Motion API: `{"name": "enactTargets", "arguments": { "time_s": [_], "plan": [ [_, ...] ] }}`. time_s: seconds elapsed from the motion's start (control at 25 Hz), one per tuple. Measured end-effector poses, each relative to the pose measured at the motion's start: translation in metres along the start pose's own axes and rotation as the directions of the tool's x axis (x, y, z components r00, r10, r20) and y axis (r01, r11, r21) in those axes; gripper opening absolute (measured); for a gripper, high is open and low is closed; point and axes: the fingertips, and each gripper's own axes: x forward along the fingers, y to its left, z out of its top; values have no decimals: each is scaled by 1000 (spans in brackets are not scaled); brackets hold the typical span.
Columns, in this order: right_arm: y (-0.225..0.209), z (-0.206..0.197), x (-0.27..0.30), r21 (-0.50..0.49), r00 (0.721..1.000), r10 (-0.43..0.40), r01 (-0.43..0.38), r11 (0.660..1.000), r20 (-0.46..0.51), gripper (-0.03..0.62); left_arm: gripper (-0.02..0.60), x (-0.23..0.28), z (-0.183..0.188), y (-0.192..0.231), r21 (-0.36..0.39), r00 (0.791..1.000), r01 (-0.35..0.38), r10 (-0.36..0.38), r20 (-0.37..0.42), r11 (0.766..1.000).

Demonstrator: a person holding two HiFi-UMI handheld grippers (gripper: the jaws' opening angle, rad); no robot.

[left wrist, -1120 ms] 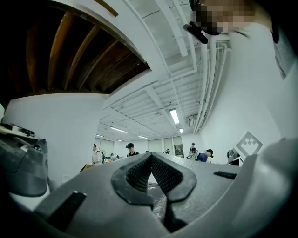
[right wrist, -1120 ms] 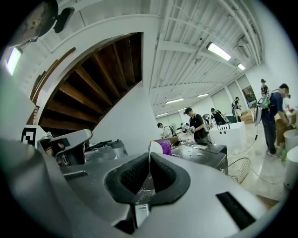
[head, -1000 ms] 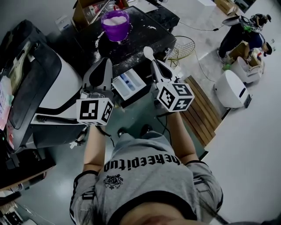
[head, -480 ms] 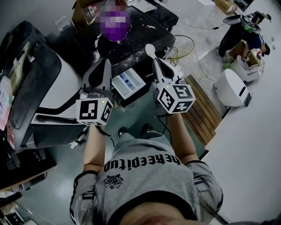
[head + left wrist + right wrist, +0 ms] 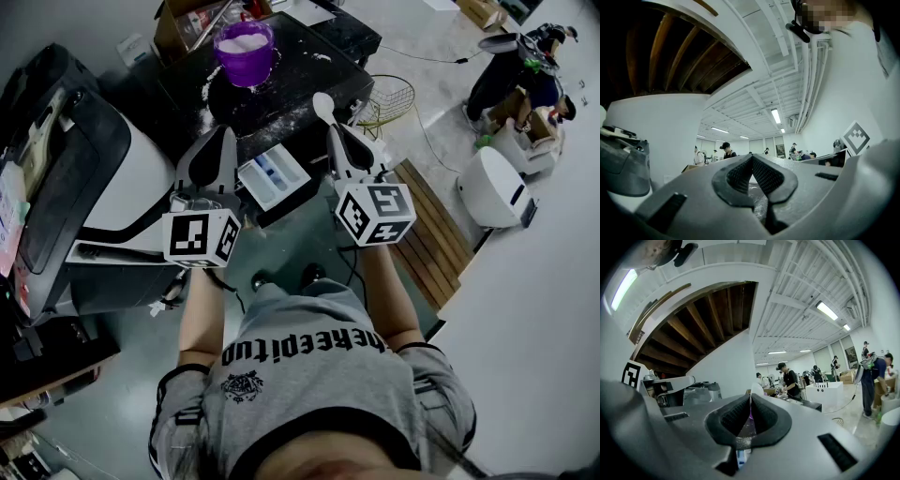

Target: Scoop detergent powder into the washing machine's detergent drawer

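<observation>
the right tongs are closed on the handle of a white spoon, whose scoop stands up past the tips over the front edge of the dark surface. the left tongs are pressed together with nothing between them. between the two, the detergent drawer juts open below the surface's edge. a purple bowl of white powder sits at the surface's far side, well apart from the spoon, with some powder spilt around it.

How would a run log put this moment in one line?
left gripper: jaws shut, empty | right gripper: jaws shut on spoon | drawer: open | purple bowl: holds white powder
</observation>
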Motion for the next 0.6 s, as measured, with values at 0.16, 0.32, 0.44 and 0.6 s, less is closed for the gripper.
{"name": "enactTargets", "arguments": {
  "time_s": [0.16,0.32,0.44,0.6],
  "plan": [
    [1,2,-2,-23,1000,-5,6,1000,6,6,3,-1,-1,1,-3,1000,-4,4,-1,1000],
    [2,3,-4,-42,1000,-9,10,999,11,6,3,-2,-2,0,2,1000,-4,4,-5,1000],
    [1,4,-5,-52,1000,-14,14,999,16,6,3,-1,-2,-1,2,1000,-5,5,-6,1000],
    [1,5,-5,-64,1000,-21,22,998,19,6,3,0,-2,0,0,1000,-2,2,-5,1000]
  ]
}}
